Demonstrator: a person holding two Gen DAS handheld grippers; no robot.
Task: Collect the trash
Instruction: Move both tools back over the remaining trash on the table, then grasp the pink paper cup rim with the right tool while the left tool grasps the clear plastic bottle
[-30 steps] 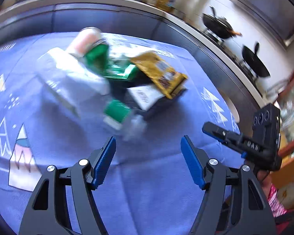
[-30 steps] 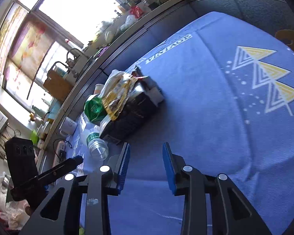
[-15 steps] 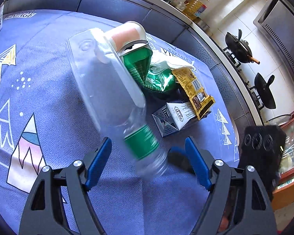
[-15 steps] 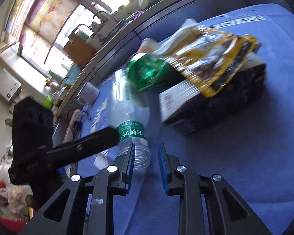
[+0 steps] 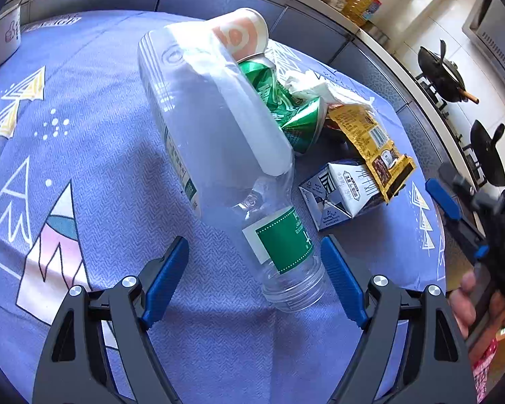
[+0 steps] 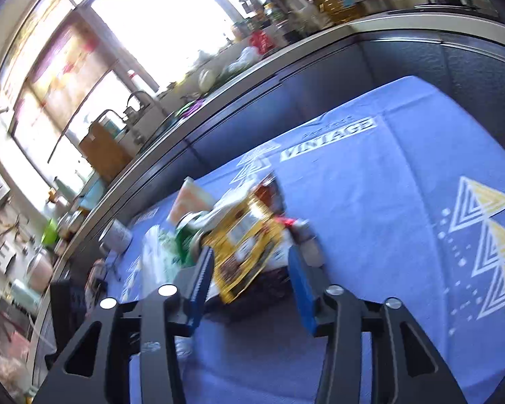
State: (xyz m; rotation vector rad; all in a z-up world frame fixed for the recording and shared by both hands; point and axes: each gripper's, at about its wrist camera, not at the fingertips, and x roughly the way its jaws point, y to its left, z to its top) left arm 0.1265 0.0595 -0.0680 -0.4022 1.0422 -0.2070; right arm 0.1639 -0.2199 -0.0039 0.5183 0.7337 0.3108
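Already we had the bottle (image 5: 225, 155) lying on the worktop (image 5: 94, 155), neck pointing into our released left claw (image 5: 256, 279), nearer than the released right claw (image 6: 249, 289).

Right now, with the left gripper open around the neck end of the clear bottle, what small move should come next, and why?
Probably close the left gripper on the clear bottle. Its jaws stand wide open on either side of the green-labelled neck end, which lies on the blue tablecloth between the fingertips, nearer one pad, so closing should clamp it.
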